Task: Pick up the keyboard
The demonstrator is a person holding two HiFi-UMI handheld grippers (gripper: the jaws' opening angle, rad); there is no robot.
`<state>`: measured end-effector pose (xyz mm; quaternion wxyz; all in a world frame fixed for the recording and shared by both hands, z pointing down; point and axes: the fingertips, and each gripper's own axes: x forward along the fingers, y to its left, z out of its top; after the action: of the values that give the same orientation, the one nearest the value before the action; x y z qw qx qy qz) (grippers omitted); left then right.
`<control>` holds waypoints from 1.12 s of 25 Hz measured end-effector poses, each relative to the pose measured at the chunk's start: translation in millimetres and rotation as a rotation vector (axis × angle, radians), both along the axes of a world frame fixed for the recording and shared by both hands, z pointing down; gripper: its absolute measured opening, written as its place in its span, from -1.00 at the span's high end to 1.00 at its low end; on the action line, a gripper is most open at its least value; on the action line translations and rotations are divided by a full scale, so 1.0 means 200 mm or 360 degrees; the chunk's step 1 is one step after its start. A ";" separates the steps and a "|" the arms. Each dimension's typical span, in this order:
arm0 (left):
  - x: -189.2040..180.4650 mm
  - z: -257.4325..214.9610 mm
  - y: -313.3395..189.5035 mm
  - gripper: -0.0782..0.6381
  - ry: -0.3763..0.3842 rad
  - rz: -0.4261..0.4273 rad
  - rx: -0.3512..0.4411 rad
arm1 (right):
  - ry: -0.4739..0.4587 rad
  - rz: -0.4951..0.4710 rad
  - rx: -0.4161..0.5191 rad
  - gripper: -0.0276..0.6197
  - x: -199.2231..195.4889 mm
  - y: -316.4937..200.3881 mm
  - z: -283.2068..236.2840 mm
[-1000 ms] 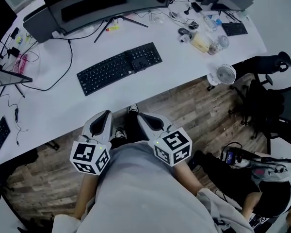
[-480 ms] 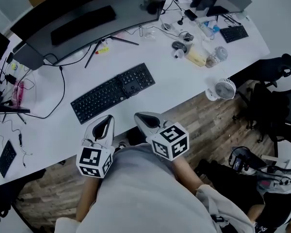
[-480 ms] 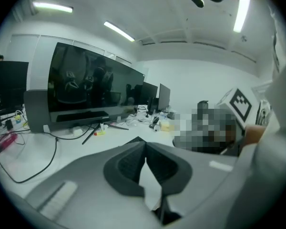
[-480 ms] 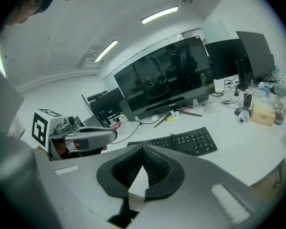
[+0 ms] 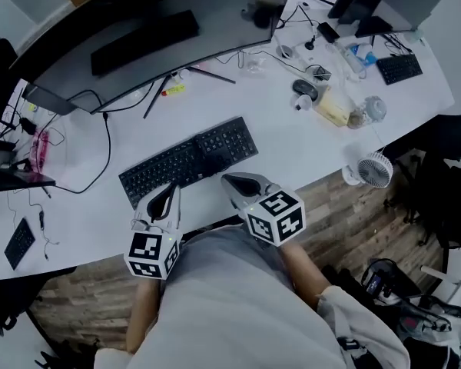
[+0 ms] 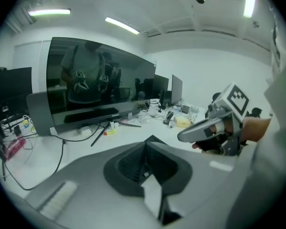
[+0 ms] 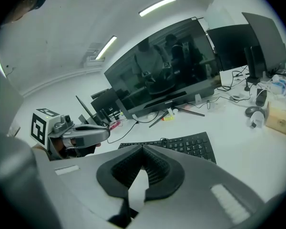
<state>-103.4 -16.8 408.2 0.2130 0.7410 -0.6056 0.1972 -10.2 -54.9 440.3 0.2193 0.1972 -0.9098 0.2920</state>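
Vs 1 s ago: both grippers were back off the table over the floor. Now they've come fwd past the table's near edge and sit right at the keyboard. Half a sec ago the tips were only about at that edge.

Keyboard is black and lies at a slant in the middle of the table, btw the near edge and the monitor, numpad end to the right and a bit farther back.

In head view the left gripper has its tip at the keyboard's near edge, around the left-middle keys. The right gripper tip is just beside the near edge under the numpad end. Can't tell if either is touching.

Left gripper view: jaws pressed together, nothing btw them, and the keyboard is hidden behind the gripper body. Right gripper view: same deal, jaws closed on nothing, keyboard just beyond the tips and running off right, w/ the left gripper off to the side.
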 end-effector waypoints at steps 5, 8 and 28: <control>0.00 0.08 -0.09 0.78 -0.0040 0.0005 -0.0090 | 0.0035 -0.0087 -0.0129 0.91 -0.01 -0.07 0.17; 0.03 0.16 -0.10 0.78 -0.0044 0.0092 -0.0199 | 0.0132 -0.0151 -0.0172 0.91 0.02 -0.08 0.30; -0.19 0.51 -0.32 0.78 0.0009 0.0231 -0.0479 | 0.0460 -0.0550 -0.0067 0.88 -0.06 -0.05 0.64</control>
<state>-142.4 -81.5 511.1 0.3085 0.7430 -0.5135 0.2985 -22.9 -64.5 568.5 0.3983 0.0736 -0.8828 0.2378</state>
